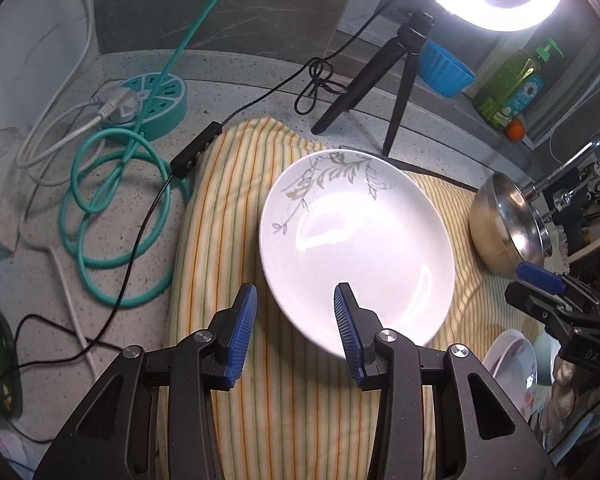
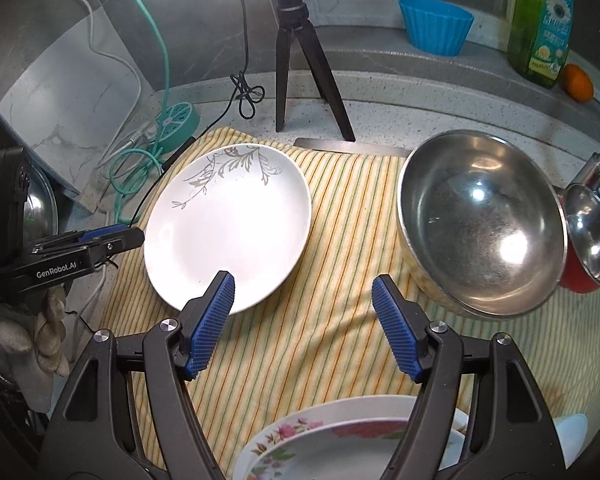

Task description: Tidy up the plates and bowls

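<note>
Both tools, left tool (image 1: 296, 312) and right tool (image 2: 302, 300), hover spread above white plate (image 2: 228, 224).

Floral plates (image 2: 340, 440) cut off by bottom edge

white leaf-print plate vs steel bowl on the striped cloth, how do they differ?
The white plate is shallow, glossy ceramic with a grey leaf print; the steel bowl is deep, plain reflective metal. The plate lies left on the striped cloth, the bowl right, tipped toward the camera. Both are empty and ungripped.
</note>
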A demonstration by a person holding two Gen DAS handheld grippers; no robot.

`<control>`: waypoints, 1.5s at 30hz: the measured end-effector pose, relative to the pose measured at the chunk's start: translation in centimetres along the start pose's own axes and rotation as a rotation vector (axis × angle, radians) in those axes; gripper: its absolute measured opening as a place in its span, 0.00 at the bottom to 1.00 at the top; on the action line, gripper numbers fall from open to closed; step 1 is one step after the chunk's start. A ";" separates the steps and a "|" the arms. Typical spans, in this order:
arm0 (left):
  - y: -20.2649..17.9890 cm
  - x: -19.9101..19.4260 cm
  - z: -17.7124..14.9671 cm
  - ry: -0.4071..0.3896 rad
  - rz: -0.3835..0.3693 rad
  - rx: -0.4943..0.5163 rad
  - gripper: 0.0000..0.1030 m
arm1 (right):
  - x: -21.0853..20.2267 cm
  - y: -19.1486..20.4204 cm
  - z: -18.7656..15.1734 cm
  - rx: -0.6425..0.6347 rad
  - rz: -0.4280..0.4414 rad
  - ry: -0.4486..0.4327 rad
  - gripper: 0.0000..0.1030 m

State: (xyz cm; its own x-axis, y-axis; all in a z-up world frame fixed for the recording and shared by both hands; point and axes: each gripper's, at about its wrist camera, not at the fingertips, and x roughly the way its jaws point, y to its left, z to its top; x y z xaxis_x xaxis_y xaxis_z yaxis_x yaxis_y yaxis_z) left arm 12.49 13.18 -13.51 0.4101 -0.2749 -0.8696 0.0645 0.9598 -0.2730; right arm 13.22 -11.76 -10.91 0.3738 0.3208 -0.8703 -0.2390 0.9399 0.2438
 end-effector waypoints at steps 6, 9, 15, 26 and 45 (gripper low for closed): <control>0.7 1.9 1.6 0.016 -0.006 -0.006 0.38 | 2.5 -0.2 0.9 0.027 0.012 0.044 0.72; 1.0 2.8 2.2 0.027 0.001 0.000 0.37 | 3.7 -0.5 1.3 0.035 0.009 0.060 0.71; 1.4 4.0 2.8 0.053 0.002 0.005 0.37 | 5.3 0.2 2.2 0.010 -0.004 0.073 0.66; 1.4 5.1 3.5 0.070 -0.003 0.019 0.31 | 7.5 0.8 2.6 -0.001 -0.006 0.127 0.43; 0.6 5.4 3.4 0.086 -0.002 0.035 0.23 | 8.3 0.6 2.1 0.035 0.040 0.175 0.17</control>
State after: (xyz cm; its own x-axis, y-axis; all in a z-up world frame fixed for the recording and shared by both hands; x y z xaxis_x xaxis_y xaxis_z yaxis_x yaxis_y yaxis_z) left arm 17.77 12.44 -16.95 0.3304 -0.2792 -0.9016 0.0978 0.9602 -0.2615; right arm 18.07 -8.26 -17.07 0.2024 0.3359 -0.9199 -0.2184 0.9312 0.2919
